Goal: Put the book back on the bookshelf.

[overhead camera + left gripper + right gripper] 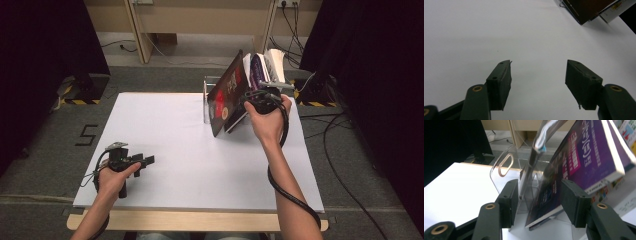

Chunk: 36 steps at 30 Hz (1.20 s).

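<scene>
A clear acrylic book stand (205,97) stands at the far middle of the white table (170,125) with several books leaning left in it. The front one has a dark cover with red marks (227,95); a purple book (257,70) and white books (275,59) lean behind it. My right gripper (260,100) reaches in at the books from the near right. In the right gripper view its open jaws (539,184) straddle the purple book (574,157) and a thin dark book (530,173), beside the stand's wall (499,177). My left gripper (148,160) rests open over bare table near the front left, nothing between its jaws (539,63).
The dark book's corner (586,10) shows far off in the left gripper view. A taped number 5 (86,135) marks the carpet left of the table. Cables (345,165) run on the floor at the right. Wooden furniture legs (141,35) stand behind.
</scene>
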Motion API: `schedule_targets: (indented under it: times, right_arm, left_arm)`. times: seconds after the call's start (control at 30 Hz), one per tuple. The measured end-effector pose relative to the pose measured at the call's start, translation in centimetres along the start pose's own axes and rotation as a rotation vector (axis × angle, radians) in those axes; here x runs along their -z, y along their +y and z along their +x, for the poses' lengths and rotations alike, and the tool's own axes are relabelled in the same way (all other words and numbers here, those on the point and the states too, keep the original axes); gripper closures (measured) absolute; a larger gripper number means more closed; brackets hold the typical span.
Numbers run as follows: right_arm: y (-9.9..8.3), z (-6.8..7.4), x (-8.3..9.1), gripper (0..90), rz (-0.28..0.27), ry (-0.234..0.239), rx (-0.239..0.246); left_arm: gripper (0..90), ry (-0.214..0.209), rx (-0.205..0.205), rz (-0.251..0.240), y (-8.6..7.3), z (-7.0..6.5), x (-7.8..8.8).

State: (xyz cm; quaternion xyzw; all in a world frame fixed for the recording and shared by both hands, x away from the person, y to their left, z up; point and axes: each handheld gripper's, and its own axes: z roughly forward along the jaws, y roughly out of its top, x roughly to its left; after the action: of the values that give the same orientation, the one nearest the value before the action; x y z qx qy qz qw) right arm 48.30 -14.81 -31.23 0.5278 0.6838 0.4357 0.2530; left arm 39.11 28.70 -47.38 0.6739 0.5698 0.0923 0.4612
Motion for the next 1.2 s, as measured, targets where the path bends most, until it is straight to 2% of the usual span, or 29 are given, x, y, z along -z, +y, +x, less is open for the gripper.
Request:
schedule_targets:
  times: [0.7,1.2]
  right_arm:
    - [-3.2,-1.1,1.4,49.2,0.029,-0.003,0.005]
    - [-5.6,-2.5,2.0,48.6,0.060,-0.018,-0.017]
  left_arm:
    - [36.5,0.001,-0.008,-0.002,0.0,-0.1,0.1]
    - [36.5,0.004,-0.010,-0.002,0.0,-0.1,0.1]
